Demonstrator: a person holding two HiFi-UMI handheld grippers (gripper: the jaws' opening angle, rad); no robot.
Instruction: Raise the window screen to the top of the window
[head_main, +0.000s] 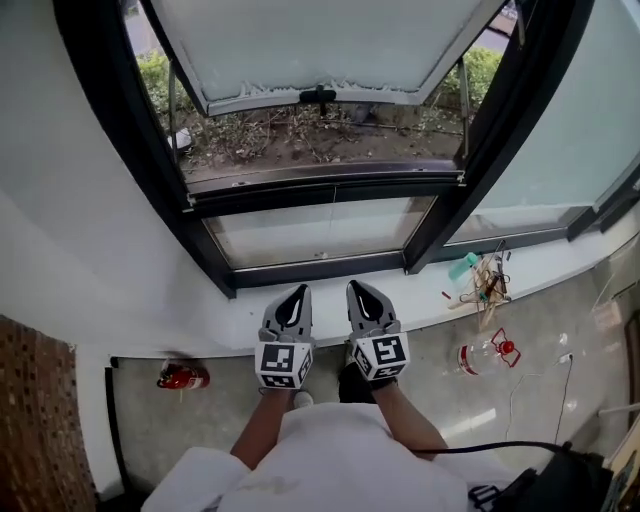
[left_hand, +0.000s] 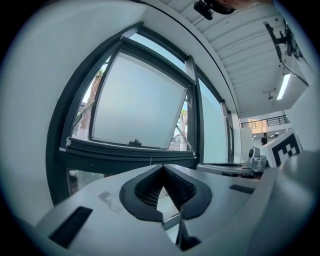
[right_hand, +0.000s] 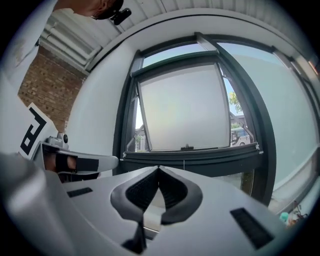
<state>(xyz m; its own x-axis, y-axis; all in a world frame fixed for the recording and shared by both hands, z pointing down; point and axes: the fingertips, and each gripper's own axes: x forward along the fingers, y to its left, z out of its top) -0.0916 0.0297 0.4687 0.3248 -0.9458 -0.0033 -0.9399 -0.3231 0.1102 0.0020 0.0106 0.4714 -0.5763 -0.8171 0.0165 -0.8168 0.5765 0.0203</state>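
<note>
Jaws of the left gripper (head_main: 296, 298) are pressed together with nothing between them, as the left gripper view (left_hand: 162, 168) shows. The right gripper (head_main: 362, 295) sits just beside it at 3 o'clock, its jaws likewise together and empty in its own view (right_hand: 159, 170). Both point level toward the window at 12 o'clock, apart from it.

Straight ahead, the window screen (head_main: 325, 185) shows only as a dark bar low down, along the bottom of the open frame, with a thin pale cord hanging at its middle (left_hand: 131, 152) (right_hand: 190, 155). Above the bar the sash (head_main: 320, 45) tilts outward, a black handle (head_main: 318, 97) on its lower edge. A fixed pane (head_main: 320, 230) lies below the bar.

On the floor, a red object (head_main: 182, 377) lies at 8 o'clock from the left gripper and a bottle with a red top (head_main: 482, 357) at 4 o'clock from the right one. Hangers (head_main: 486, 284) lie on the white sill (head_main: 250, 310) at 2 o'clock.
</note>
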